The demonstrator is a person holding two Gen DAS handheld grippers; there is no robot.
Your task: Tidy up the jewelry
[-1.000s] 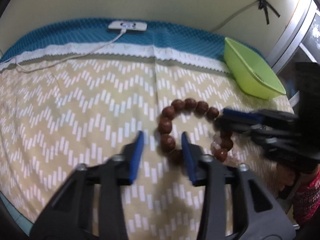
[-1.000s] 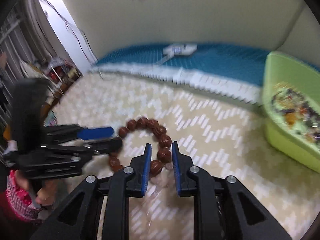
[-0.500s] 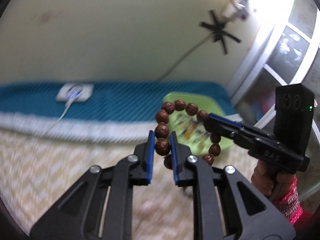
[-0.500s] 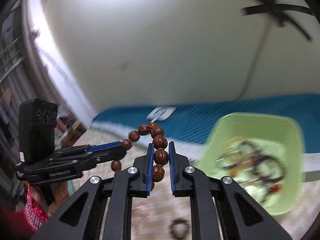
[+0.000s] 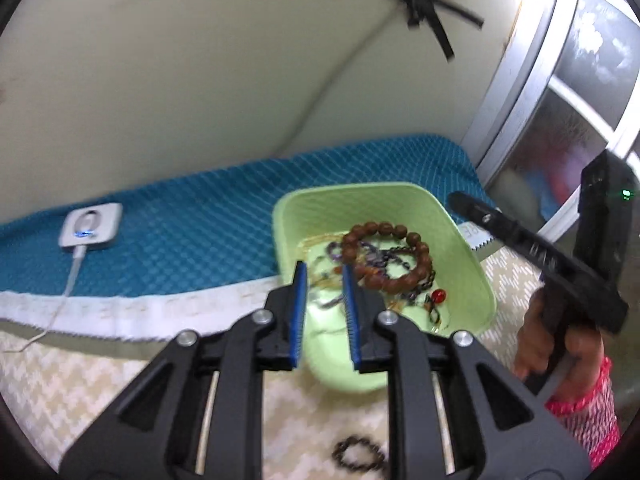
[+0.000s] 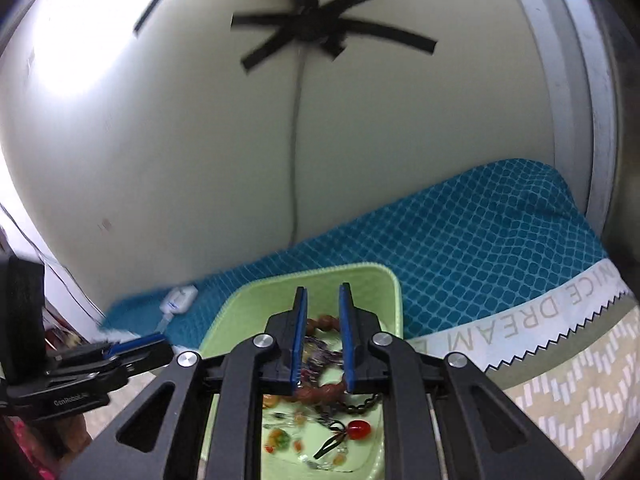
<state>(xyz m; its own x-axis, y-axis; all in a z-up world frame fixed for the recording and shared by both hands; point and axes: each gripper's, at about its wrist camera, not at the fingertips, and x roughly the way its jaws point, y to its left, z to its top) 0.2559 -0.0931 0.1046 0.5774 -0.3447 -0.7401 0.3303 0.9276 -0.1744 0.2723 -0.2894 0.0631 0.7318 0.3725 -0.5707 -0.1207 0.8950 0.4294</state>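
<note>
L gripper [image 5: 324,316] jaws apart, empty | R gripper [image 6: 323,336] apart, empty | bead bracelet [image 5: 387,256] in green tray [image 5: 476,276]

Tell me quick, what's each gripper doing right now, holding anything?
Left gripper: open, empty; the brown bead bracelet lies in the green bin.
Right gripper: open, holding nothing.

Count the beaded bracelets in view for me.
2. A large brown bead bracelet lies in the green tray; a small dark bracelet lies on the chevron sheet before it. The tray's tangle may hide more.
</note>
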